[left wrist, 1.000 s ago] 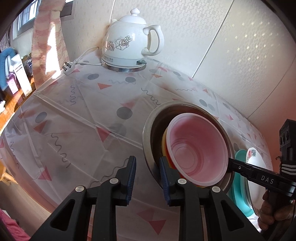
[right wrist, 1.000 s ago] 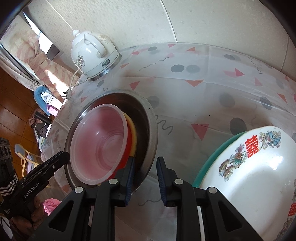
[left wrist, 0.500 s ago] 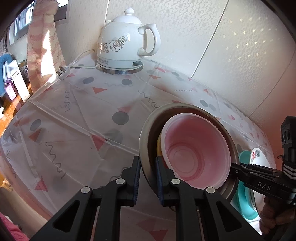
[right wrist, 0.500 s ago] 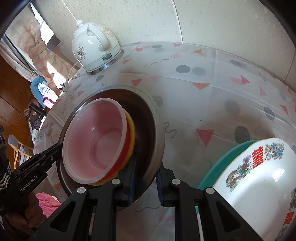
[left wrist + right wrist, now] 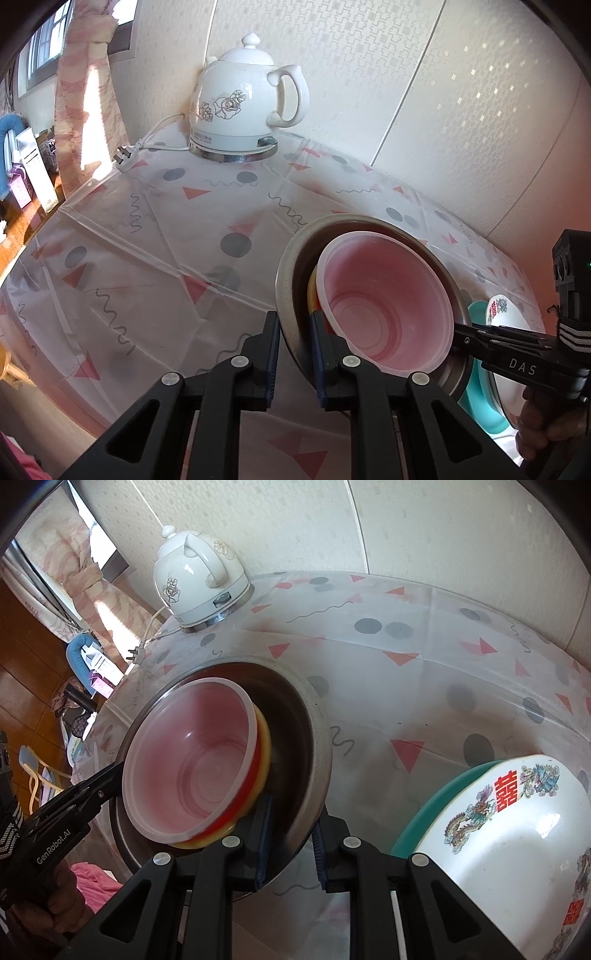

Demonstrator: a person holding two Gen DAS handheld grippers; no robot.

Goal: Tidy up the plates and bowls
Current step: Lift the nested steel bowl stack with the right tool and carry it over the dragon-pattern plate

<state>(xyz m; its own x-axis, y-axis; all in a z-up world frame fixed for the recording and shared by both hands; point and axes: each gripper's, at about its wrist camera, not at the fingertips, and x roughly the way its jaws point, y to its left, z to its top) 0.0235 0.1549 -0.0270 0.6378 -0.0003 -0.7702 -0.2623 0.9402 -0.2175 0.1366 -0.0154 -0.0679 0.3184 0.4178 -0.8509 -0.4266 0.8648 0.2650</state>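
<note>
Both grippers — left gripper (image 5: 293, 354), right gripper (image 5: 290, 840) — pinch opposite rims of the steel bowl (image 5: 286, 273), its rim between each pair of fingers.

Sat near the table's (image 5: 155, 258) back edge, by the wall: kettle (image 5: 243, 114), with its plug (image 5: 123, 158) lying just beside it toward the left edge. Nested in the basin (image 5: 314, 738): stack of bowls (image 5: 192, 753). Gripped at opposite rims of the basin: left gripper (image 5: 293, 332) and right gripper (image 5: 290, 834). Lay right of the basin: dish (image 5: 509, 849) on a tray (image 5: 417, 827).
</note>
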